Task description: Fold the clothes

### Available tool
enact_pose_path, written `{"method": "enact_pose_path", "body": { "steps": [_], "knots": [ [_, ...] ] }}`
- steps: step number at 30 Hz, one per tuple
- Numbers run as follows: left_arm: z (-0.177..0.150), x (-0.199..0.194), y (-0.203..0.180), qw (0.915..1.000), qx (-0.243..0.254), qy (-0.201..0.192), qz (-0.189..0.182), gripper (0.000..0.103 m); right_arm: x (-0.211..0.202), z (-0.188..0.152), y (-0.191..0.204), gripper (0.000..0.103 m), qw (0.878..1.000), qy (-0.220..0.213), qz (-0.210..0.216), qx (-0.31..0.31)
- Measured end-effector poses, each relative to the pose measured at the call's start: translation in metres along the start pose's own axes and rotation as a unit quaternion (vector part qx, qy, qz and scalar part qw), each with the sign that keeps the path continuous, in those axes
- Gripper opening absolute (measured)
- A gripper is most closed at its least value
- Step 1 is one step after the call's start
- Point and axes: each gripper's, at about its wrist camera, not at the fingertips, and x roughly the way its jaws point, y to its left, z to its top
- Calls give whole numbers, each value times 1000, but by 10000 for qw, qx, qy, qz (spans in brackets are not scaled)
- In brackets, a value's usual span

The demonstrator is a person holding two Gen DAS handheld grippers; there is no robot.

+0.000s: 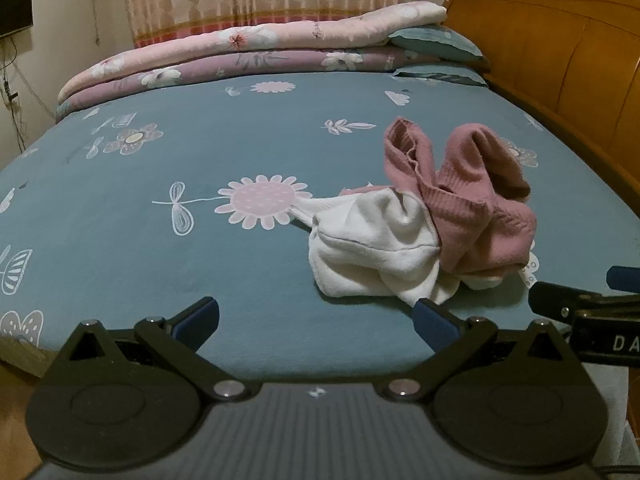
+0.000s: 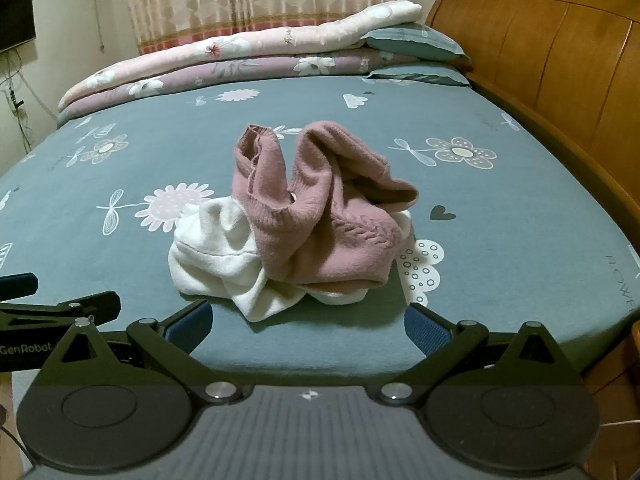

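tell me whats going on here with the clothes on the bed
A person holds a claw in each hand over a bed to fold clothes. Both the left claw and right claw are wide open and empty. A pink sweater lies crumpled on a white garment, both untouched.

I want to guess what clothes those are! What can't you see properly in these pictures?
- Crumpled pink knitted garment: bunched, so its type is unclear in both views.
- White fleecy garment: partly buried beneath the pink one.
- Black wall screen: cut off by the left edge.
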Motion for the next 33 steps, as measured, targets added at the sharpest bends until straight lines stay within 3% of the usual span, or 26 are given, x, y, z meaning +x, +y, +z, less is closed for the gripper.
{"method": "enact_pose_path", "body": {
  "steps": [33],
  "knots": [
    [2, -1, 3, 10000, -76, -44, 45, 103, 0, 0, 1, 103, 10000, -19, 24, -18]
  ]
}}
